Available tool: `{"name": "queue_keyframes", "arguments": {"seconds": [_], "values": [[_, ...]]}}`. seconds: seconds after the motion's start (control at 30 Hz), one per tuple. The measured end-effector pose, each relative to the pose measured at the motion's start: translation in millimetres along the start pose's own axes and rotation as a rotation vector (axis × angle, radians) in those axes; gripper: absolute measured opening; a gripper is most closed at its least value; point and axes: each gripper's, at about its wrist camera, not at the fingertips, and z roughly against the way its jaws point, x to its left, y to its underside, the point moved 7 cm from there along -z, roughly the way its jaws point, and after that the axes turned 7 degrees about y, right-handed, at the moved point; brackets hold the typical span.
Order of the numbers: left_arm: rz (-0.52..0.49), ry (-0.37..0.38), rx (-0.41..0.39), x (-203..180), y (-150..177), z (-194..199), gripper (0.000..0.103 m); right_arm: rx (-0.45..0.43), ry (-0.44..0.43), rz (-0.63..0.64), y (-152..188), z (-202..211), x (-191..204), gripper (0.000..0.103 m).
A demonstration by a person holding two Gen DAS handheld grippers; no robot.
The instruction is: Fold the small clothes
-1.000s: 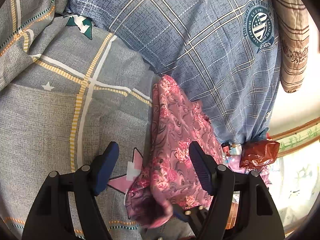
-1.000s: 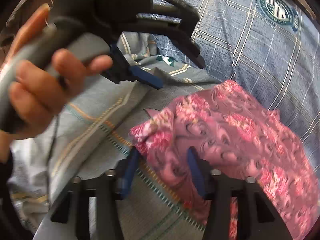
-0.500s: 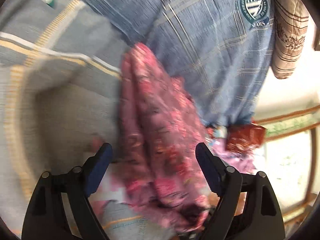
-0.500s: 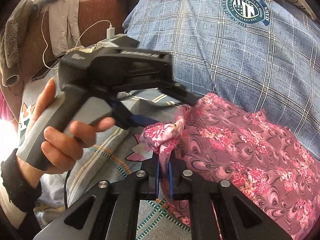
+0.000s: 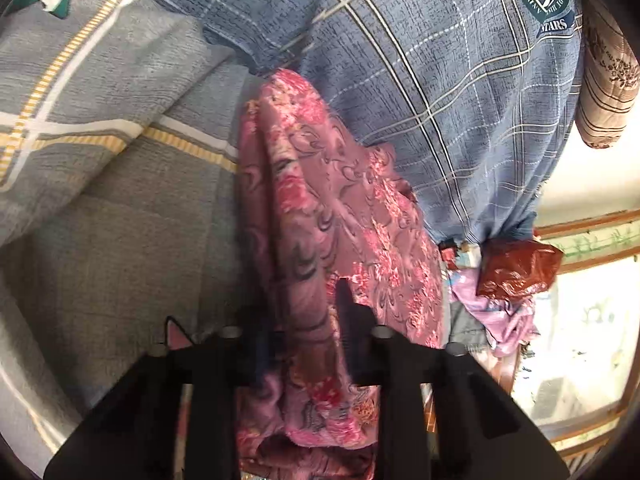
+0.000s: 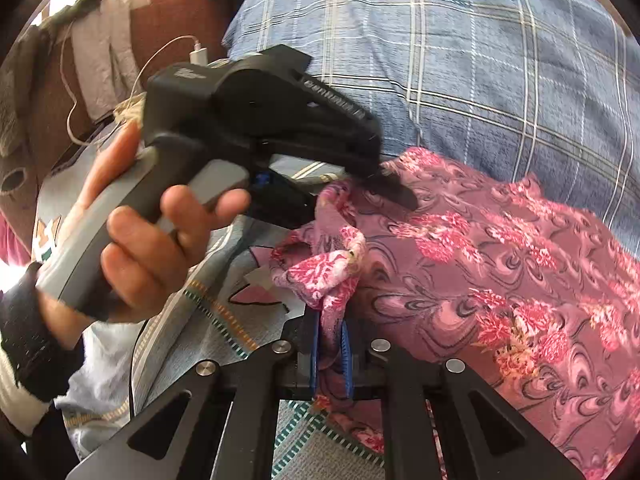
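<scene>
A pink floral garment (image 5: pixel 332 200) lies crumpled on a grey patterned bedsheet (image 5: pixel 120 208). My left gripper (image 5: pixel 302 306) is closing on a bunched edge of it, and the cloth fills the narrow gap between its dark fingers. In the right wrist view the same garment (image 6: pixel 500 260) spreads to the right. My right gripper (image 6: pixel 330 326) pinches a folded corner of it between blue pads, its jaws easing open slightly with the cloth still clamped. The left gripper (image 6: pixel 362 190), held by a hand (image 6: pixel 152 248), grips the cloth's far corner just beyond.
A blue plaid quilt (image 5: pixel 440 60) with a round badge rises behind the garment. A red-brown bag (image 5: pixel 516 268) and lilac cloth lie at the bed's right edge by a window. A white charger cable (image 6: pixel 196 50) and hanging clothes are at the upper left.
My left gripper moved in over the garment and its wide-open jaws came together on the cloth. My right gripper went from loosely around the corner to pinching it and lifted it slightly.
</scene>
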Motion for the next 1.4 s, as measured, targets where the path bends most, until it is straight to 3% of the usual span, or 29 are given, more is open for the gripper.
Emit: {"name": "queue_keyframes", "arguments": {"seconds": [0.23, 0.37, 0.57, 0.8, 0.93, 1.0, 1.07, 1.17, 1.2, 1.27, 1.3, 1.37, 1.4], "values": [[-0.039, 0.023, -0.066, -45, 10, 16, 0.015, -0.075, -0.077, -0.125, -2, 29, -20, 0.007], [-0.06, 0.019, -0.077, -80, 16, 4, 0.015, -0.135, -0.101, -0.208, 1, 58, -45, 0.007], [-0.116, -0.048, -0.047, -122, 27, -31, 0.015, -0.178, -0.152, -0.357, 16, 93, -95, 0.007], [-0.171, -0.166, 0.047, -149, 42, -109, 0.016, -0.175, -0.172, -0.473, 53, 111, -155, 0.007], [-0.183, -0.327, 0.12, -137, 49, -155, 0.018, -0.064, -0.221, -0.634, 73, 95, -187, 0.011], [-0.19, -0.368, 0.12, -136, 49, -160, 0.022, -0.014, -0.243, -0.682, 78, 86, -199, 0.013], [-0.196, -0.384, 0.134, -143, 49, -159, 0.03, 0.02, -0.253, -0.733, 84, 83, -211, 0.024], [-0.194, -0.426, 0.167, -153, 50, -146, 0.036, 0.024, -0.293, -0.792, 86, 92, -221, 0.033], [-0.2, -0.426, 0.167, -158, 49, -140, 0.041, 0.007, -0.303, -0.795, 85, 99, -222, 0.034], [-0.227, -0.44, 0.128, -172, 40, -122, 0.054, -0.045, -0.31, -0.792, 81, 114, -225, 0.047], [-0.245, -0.465, 0.098, -177, 34, -113, 0.065, -0.082, -0.3, -0.797, 78, 123, -229, 0.052], [-0.271, -0.537, 0.057, -181, 24, -101, 0.076, -0.143, -0.262, -0.801, 75, 134, -237, 0.07], [-0.274, -0.564, 0.054, -180, 19, -98, 0.077, -0.157, -0.245, -0.801, 73, 135, -239, 0.07]]}}
